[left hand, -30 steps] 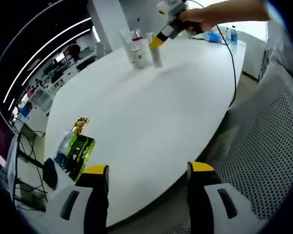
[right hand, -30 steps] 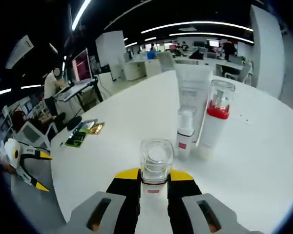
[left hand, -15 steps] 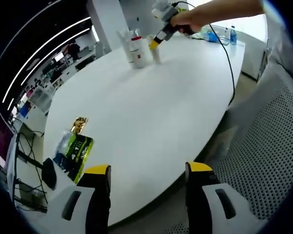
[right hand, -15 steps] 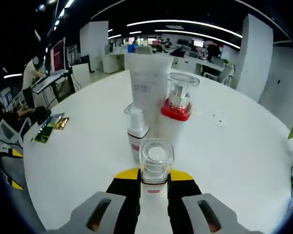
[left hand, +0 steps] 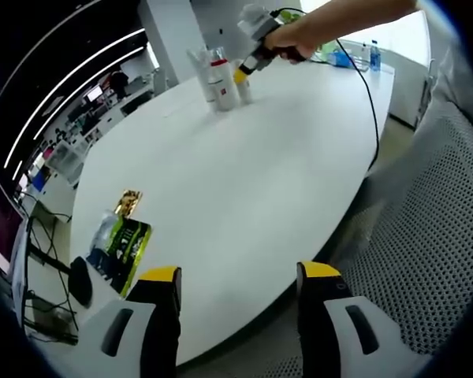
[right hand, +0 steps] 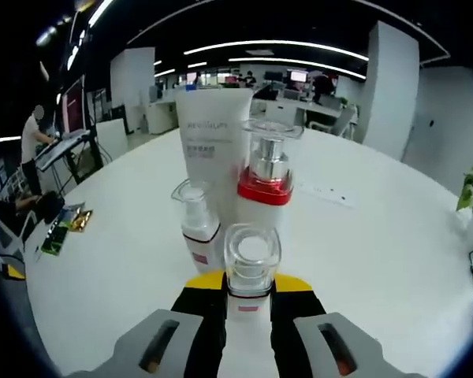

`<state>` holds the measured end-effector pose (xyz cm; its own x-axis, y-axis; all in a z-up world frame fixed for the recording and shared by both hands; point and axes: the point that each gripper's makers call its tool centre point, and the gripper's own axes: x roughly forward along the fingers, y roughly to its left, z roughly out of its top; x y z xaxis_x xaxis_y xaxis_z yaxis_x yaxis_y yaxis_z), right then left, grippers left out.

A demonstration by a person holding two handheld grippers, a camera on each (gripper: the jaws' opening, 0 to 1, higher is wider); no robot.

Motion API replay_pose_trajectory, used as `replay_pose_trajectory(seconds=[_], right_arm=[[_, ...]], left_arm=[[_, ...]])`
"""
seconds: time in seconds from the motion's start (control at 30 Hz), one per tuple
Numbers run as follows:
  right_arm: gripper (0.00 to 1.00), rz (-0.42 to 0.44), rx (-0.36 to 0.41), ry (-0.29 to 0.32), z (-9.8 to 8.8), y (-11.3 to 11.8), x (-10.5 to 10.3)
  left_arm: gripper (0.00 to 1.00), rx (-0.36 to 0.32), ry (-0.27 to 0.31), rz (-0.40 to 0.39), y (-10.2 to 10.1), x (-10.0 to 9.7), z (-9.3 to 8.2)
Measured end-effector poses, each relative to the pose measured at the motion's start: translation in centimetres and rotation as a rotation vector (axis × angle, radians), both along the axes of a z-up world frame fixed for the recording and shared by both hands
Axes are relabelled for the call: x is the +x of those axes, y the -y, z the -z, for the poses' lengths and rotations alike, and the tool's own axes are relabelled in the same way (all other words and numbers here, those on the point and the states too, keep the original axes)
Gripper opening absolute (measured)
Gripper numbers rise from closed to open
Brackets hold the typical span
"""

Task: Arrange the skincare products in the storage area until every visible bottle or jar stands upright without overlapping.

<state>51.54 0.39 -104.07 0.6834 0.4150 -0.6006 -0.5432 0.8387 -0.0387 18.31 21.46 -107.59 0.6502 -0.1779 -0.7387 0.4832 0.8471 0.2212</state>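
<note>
Clear plastic caps a small bottle (right hand: 251,260) clamped upright between the right gripper (right hand: 251,293) jaws, low centre of the right gripper view. Just above it stand a tube (right hand: 214,150), a red-collared pump (right hand: 265,185) and a small pump (right hand: 195,223), all upright and close together on the table (right hand: 378,252). Only the held bottle seems left to place. The left gripper (left hand: 235,277), bottom of its view, is open and holds nothing.
</note>
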Motion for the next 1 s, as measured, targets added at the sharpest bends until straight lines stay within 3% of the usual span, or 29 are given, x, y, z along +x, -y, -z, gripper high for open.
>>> replay_pose_trajectory(seconds=[0.4, 0.77, 0.93, 1.0], right_arm=[[0.13, 0.070, 0.017, 0.040, -0.1, -0.4, 1.0], [0.14, 0.120, 0.034, -0.012, 0.7, -1.0, 1.1], [0.24, 0.129, 0.049, -0.016, 0.8, -0.6, 0.8], [0.22, 0.119, 0.052, -0.020, 0.8, -0.2, 0.5]], left_arm=[[0.53, 0.001, 0.001, 0.003, 0.1, 0.0, -0.1], [0.51, 0.003, 0.003, 0.004, 0.0, 0.0, -0.1], [0.51, 0.005, 0.000, 0.003, 0.0, 0.0, 0.0], [0.51, 0.004, -0.001, 0.004, 0.0, 0.0, 0.0]])
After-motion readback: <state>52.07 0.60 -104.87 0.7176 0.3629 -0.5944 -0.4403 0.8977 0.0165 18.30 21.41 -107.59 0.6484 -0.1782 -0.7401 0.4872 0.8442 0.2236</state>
